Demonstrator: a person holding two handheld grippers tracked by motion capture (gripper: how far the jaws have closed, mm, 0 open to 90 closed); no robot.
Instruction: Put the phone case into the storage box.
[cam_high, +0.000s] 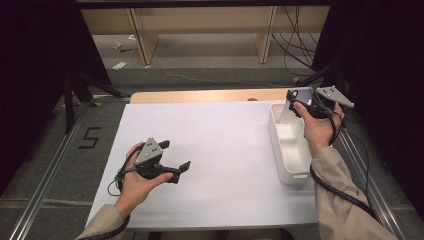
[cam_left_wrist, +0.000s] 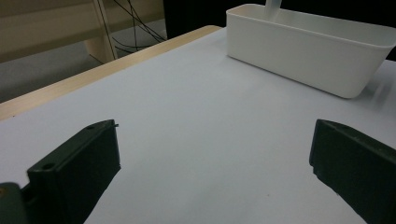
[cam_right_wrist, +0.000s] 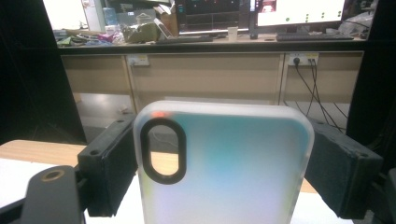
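A translucent frosted phone case (cam_right_wrist: 224, 163) with a black-rimmed camera cutout stands upright between the jaws of my right gripper (cam_right_wrist: 224, 135), which press on its two sides. From the high view, the right gripper (cam_high: 295, 102) holds the case (cam_high: 285, 112) over the far end of a white plastic bin (cam_high: 295, 175), with the case's lower end dipping towards the bin. My left gripper (cam_high: 176, 154) rests in the hand low over the white table sheet (cam_high: 225, 145), jaws wide apart with nothing between them. The left gripper (cam_left_wrist: 212, 140) faces the bin (cam_left_wrist: 299, 51), where the case's tip (cam_left_wrist: 272, 7) pokes up.
The bin stands along the right edge of the white sheet. A wooden table edge (cam_high: 200, 96) runs behind it. Metal rails (cam_high: 45, 175) flank the table, a black stand (cam_high: 70, 95) is at the left, and cables (cam_high: 295, 45) lie on the floor beyond.
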